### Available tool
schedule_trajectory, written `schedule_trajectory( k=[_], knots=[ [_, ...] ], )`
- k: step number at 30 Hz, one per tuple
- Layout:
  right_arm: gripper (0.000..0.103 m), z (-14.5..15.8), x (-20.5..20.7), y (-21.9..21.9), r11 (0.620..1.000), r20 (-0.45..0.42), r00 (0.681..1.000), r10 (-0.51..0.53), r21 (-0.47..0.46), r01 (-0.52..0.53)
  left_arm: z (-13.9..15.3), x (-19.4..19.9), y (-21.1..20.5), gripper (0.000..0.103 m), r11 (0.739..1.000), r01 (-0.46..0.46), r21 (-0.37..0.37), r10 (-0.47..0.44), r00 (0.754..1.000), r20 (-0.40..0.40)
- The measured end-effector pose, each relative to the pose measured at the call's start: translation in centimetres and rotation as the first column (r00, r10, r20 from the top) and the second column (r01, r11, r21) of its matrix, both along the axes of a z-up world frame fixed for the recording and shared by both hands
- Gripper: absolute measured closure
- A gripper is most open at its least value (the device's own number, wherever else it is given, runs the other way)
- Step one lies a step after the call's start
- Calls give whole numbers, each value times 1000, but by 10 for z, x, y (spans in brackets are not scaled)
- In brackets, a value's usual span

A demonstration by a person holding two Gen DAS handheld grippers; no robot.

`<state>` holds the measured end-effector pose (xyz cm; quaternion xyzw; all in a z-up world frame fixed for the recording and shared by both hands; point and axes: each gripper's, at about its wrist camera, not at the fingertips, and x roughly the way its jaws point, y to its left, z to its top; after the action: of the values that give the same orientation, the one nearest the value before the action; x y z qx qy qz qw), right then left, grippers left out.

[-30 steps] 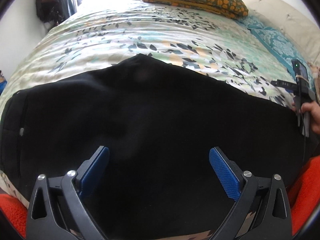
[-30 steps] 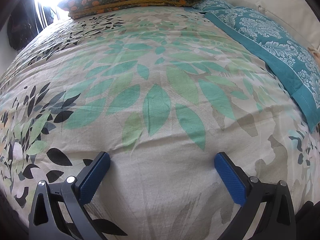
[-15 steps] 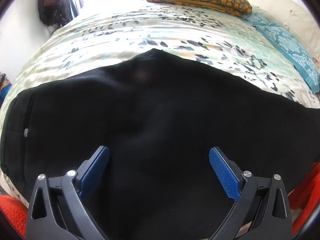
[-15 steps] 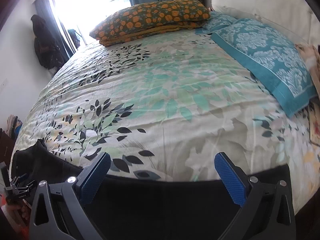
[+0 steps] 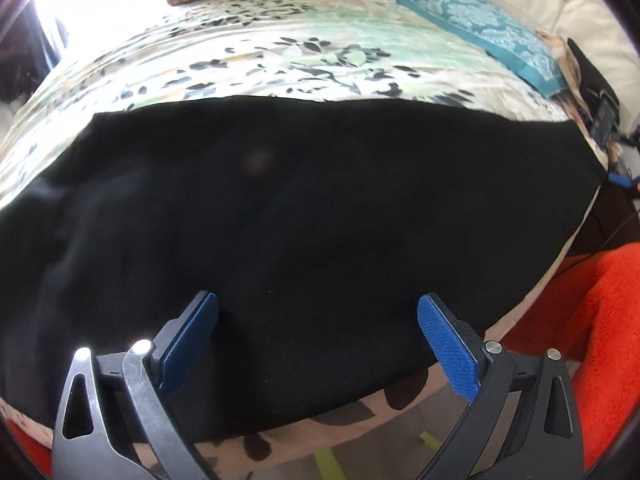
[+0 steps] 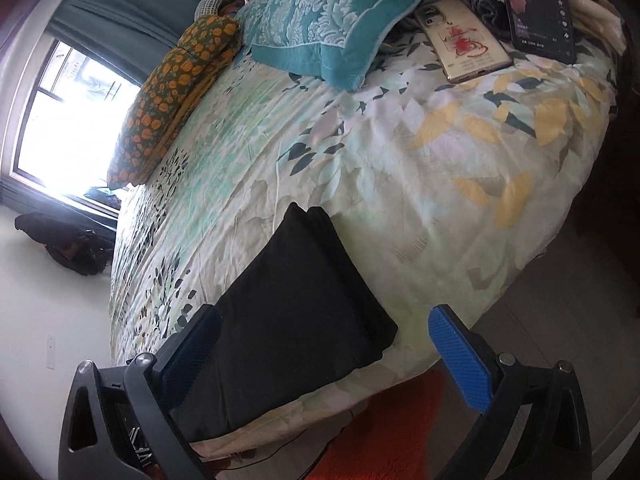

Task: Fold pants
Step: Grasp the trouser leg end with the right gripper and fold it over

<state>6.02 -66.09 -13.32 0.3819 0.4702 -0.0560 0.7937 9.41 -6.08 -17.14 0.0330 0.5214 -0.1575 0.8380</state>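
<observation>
Black pants [image 5: 280,208] lie flat along the near edge of the bed, filling the middle of the left wrist view. My left gripper [image 5: 318,320] is open and empty, hovering just above the pants near their front edge. In the right wrist view the pants [image 6: 288,312] show as a long dark band with the leg ends pointing up the bed. My right gripper [image 6: 324,340] is open and empty over the leg end and the bed's edge, and the view is tilted.
The bed has a leaf-print cover [image 6: 360,152]. An orange-patterned pillow [image 6: 172,92] and a teal pillow [image 6: 328,20] lie at its head. A phone [image 6: 464,40] and a dark tablet [image 6: 540,4] lie near the pillows. An orange rug [image 5: 600,340] covers the floor by the bed.
The left gripper has shifted right along the pants. The right gripper has swung back and rolled, from facing the bedspread to looking along the pants' leg end.
</observation>
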Motion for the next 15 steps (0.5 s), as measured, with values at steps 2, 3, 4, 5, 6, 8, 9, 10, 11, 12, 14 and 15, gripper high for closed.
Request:
schedule_trajectory(
  k=[2, 3, 4, 5, 6, 8, 9, 10, 11, 12, 14, 15],
  knots=[
    [4, -13, -3, 1, 999, -11, 1000, -16, 46, 16, 5, 1, 8, 3, 1000, -20, -21, 20, 1000, -17],
    [4, -19, -4, 4, 998, -11, 1000, -15, 66, 16, 7, 1, 12, 3, 999, -30, -21, 29, 999, -19],
    [4, -25, -4, 7, 997, -14, 1000, -8, 79, 10, 9, 2, 16, 3, 999, -45, -17, 44, 999, -14],
    [5, -31, -3, 10, 997, -25, 1000, 0, 83, 2, 10, 2, 19, 3, 998, -62, -15, 62, 998, -11],
    [5, -38, -2, 12, 996, -39, 999, 5, 85, -2, 8, 4, 22, 3, 997, -80, -18, 80, 997, -15],
    [13, -49, -1, 15, 993, -43, 999, -4, 116, 9, 7, 5, 28, 3, 993, -113, -33, 112, 993, -29],
    [19, -53, -1, 15, 990, -28, 1000, -9, 143, 13, 7, 5, 30, 3, 992, -121, -37, 120, 992, -32],
    [32, -55, 0, 17, 987, -12, 1000, -11, 163, 13, 6, 5, 31, 3, 992, -122, -36, 121, 992, -31],
    [41, -56, 1, 17, 988, -19, 1000, -17, 152, 20, 6, 4, 31, 3, 993, -118, -32, 117, 993, -28],
    [47, -57, 1, 17, 989, -32, 999, -29, 143, 33, 6, 3, 31, 3, 993, -112, -26, 112, 993, -26],
    [73, -63, -7, 8, 983, -48, 995, -88, 159, 94, 6, 2, 32, 3, 994, -110, -18, 110, 994, -21],
    [75, -65, -12, 4, 976, -41, 993, -109, 188, 115, 7, 1, 32, 3, 993, -115, -19, 115, 993, -22]
  ],
)
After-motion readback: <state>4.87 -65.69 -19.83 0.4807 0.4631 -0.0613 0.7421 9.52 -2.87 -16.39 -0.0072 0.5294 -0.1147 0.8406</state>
